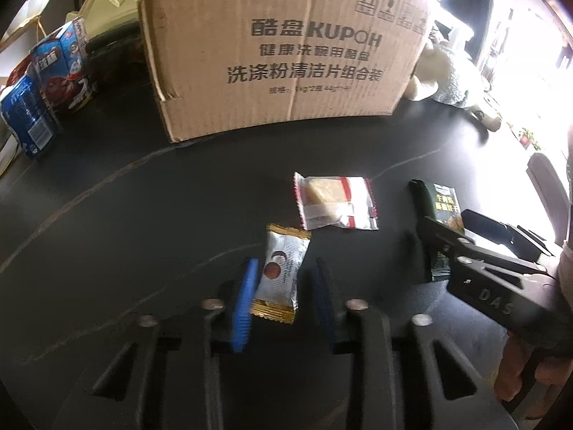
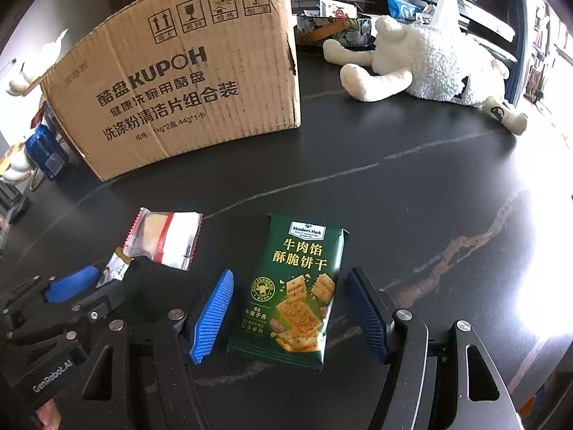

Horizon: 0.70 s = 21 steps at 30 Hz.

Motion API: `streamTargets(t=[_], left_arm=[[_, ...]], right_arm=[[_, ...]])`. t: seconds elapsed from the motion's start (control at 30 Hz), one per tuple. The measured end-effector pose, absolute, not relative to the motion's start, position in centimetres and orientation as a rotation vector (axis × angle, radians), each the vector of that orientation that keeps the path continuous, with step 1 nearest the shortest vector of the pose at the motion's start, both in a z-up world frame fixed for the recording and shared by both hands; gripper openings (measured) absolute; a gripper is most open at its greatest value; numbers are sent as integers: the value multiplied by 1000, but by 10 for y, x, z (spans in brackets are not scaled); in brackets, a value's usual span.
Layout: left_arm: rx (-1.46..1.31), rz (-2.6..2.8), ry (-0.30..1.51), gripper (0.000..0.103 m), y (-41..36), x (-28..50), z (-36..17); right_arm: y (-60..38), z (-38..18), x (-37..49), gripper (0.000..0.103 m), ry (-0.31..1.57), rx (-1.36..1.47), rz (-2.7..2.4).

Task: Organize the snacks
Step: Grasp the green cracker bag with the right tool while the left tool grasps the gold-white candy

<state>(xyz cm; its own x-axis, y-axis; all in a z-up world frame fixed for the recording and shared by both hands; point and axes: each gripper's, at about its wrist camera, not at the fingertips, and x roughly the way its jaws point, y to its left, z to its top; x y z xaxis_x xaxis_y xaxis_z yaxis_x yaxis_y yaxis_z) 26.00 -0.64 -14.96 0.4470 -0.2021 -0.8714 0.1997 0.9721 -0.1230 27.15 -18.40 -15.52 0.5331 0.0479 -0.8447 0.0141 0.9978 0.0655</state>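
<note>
My left gripper (image 1: pixel 284 297) is spread around the silver-gold candy wrapper (image 1: pixel 281 272), light and crinkly. My right gripper (image 2: pixel 290 317) is spread around the green cracker pack (image 2: pixel 292 286): brittle, so grip the long edges gently. Beyond them lies the clear-window pastry packet (image 1: pixel 336 202), probably soft, then the cardboard box (image 2: pixel 186 82).

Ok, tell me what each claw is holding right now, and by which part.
Nothing is held. The left claw is open around the silver, gold-edged candy wrapper; the right claw is open around the green cracker packet. Both lie on the table.
</note>
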Motion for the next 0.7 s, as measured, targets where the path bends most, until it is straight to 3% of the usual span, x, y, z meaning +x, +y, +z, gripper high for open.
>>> streamTargets(t=[0.1, 0.2, 0.7], left_arm=[[-8, -251, 1080, 20, -7, 261, -150], [-13, -247, 1080, 20, -6, 261, -150], [-45, -261, 1025, 20, -2, 247, -122]], right_arm=[[-180, -155, 271, 52, 1003, 15, -5], [-181, -155, 271, 50, 1000, 15, -8], [-172, -128, 249, 49, 946, 52, 78]])
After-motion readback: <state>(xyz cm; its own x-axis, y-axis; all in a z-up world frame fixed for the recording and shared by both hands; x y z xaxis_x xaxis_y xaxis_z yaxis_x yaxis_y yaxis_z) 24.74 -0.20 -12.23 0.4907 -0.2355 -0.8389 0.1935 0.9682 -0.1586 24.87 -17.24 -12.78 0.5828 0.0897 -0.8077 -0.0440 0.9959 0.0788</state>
